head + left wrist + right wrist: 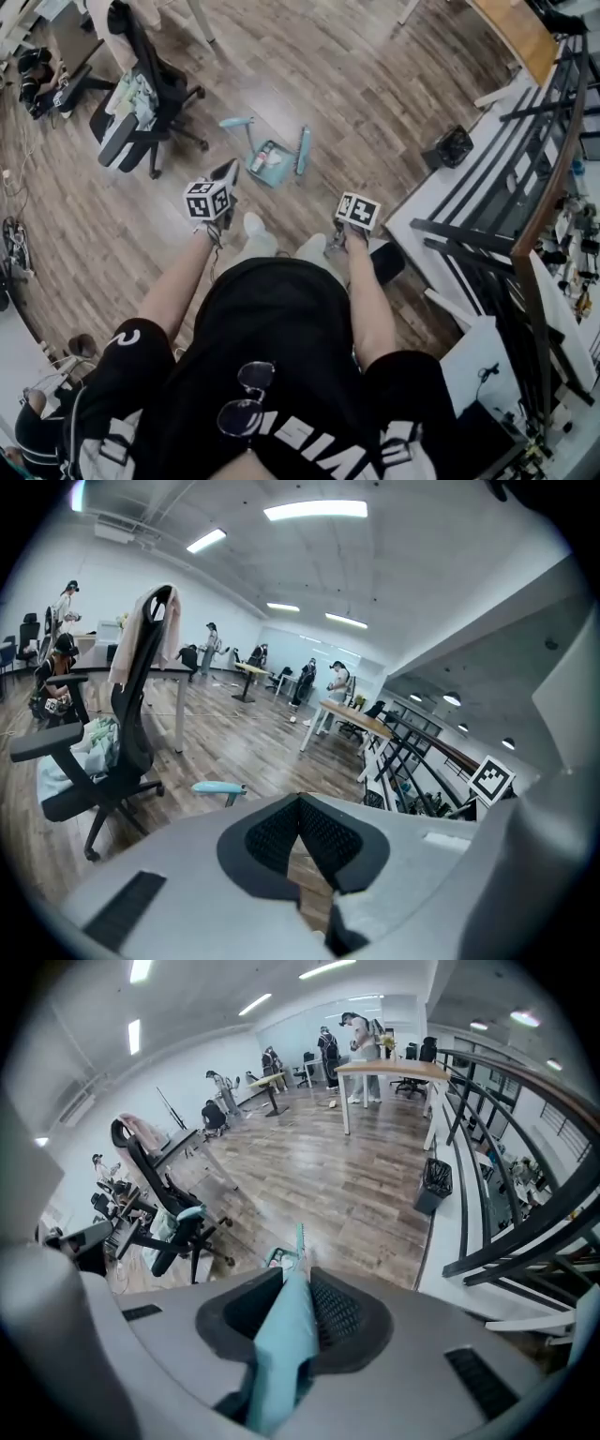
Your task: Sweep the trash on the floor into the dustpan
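Observation:
A light-blue dustpan [274,167] stands on the wood floor ahead of my feet, with small bits of trash [263,156] lying in it. Its long handle ends in a teal grip [236,122], also seen in the left gripper view [217,787]. A teal broom [303,150] stands just right of the pan. My right gripper [343,225] is shut on the broom's handle [286,1335], which runs down between the jaws towards the pan [278,1258]. My left gripper [227,174] hangs left of the pan, apart from the grip. Its jaws [300,803] meet at the tips with nothing between them.
A black office chair [141,103] draped with clothes stands at the left, also in the left gripper view [122,733]. A black bin [453,145] sits by the white ledge and dark railing [525,187] on the right. A table [511,28] is far right. People stand in the distance.

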